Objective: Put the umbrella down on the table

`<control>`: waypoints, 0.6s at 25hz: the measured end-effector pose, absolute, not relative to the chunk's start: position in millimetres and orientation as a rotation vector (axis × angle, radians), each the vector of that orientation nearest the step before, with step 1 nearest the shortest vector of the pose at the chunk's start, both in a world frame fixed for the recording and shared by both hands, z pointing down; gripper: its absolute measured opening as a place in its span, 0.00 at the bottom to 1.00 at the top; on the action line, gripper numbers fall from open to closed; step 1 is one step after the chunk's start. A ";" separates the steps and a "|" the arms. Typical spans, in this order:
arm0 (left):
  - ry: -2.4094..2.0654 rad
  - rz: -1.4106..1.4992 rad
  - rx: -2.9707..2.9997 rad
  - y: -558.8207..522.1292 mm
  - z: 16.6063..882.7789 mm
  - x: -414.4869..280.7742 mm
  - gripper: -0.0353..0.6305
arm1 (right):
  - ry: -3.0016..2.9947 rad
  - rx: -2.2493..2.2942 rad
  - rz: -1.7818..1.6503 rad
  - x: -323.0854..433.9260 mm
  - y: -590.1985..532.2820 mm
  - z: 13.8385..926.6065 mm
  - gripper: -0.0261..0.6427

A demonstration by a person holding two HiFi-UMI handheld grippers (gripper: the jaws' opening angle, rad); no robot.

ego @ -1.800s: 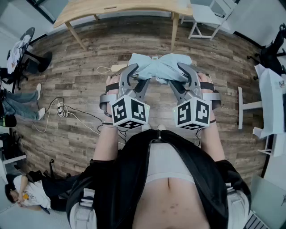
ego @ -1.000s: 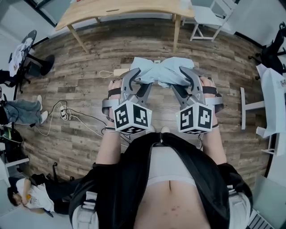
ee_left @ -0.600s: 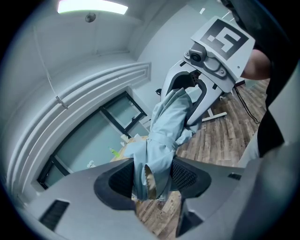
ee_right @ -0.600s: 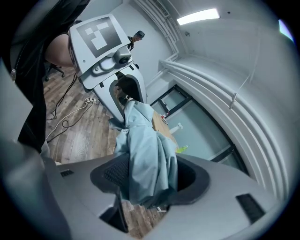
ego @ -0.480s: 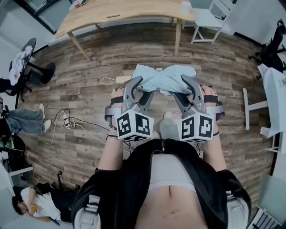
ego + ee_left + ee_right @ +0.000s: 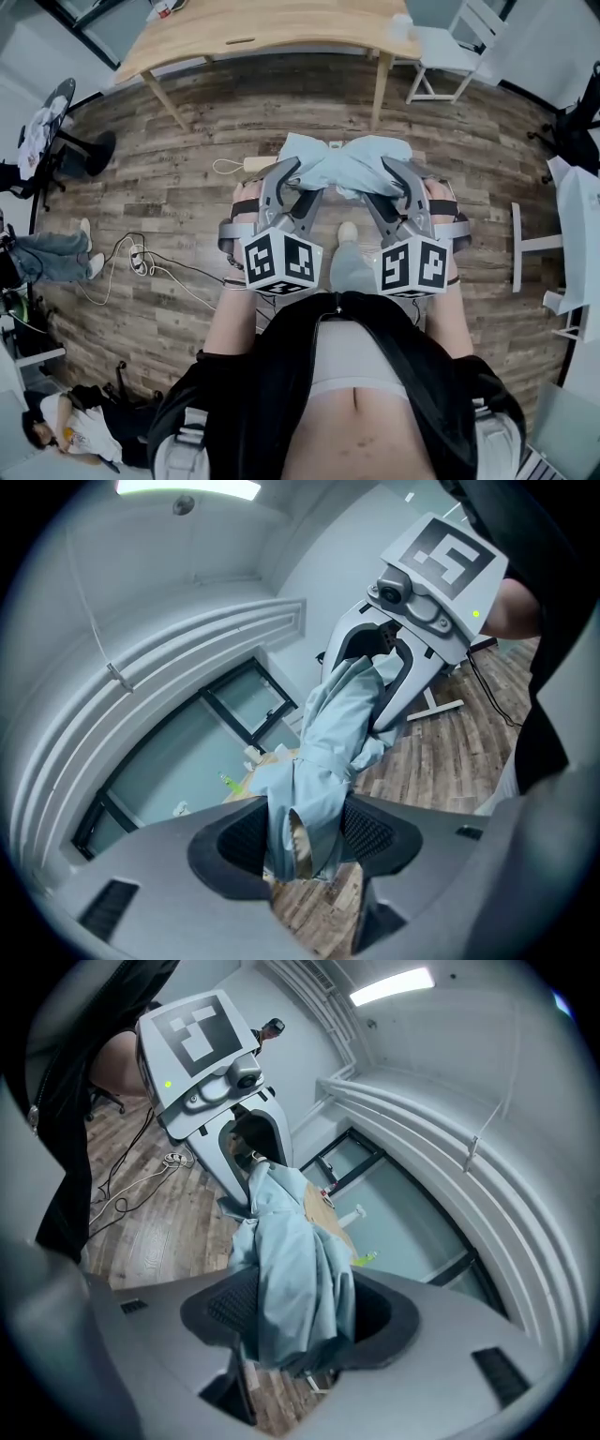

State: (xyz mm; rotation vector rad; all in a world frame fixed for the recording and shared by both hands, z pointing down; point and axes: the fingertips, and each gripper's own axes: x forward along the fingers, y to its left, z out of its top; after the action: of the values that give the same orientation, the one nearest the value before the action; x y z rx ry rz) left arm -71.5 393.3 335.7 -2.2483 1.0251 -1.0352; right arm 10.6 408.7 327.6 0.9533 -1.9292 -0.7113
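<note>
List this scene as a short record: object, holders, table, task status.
object: folded light-blue umbrella
left tongs: closed on one end of the umbrella
right tongs: closed on the other end
umbrella position: held above the wood floor, resting on nothing
table: wooden, ahead of the person, apart from the umbrella
task status: umbrella not yet set down

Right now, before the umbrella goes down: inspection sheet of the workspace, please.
Surface: wooden table ahead; the umbrella is not yet on it.
Job's things: folded light-blue umbrella, held over the plank floor.
Clutter: small white object at the table's right end.
Grippers: left gripper and right gripper each shut on one end of the umbrella.
Cables: white cable loose on the floor, left.
Surroundings: white chair by the table; seated person at the left edge.
</note>
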 end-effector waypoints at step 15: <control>1.074 -0.999 -2.224 204.6 316.2 -21.5 0.40 | -1.933 0.935 -0.747 60.7 218.2 307.3 0.43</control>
State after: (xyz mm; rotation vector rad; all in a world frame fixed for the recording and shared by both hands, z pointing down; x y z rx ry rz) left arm -21.5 204.6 316.2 -2.2238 1.0744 -0.9988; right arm 60.7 218.2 307.3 0.9351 -1.9333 -0.7465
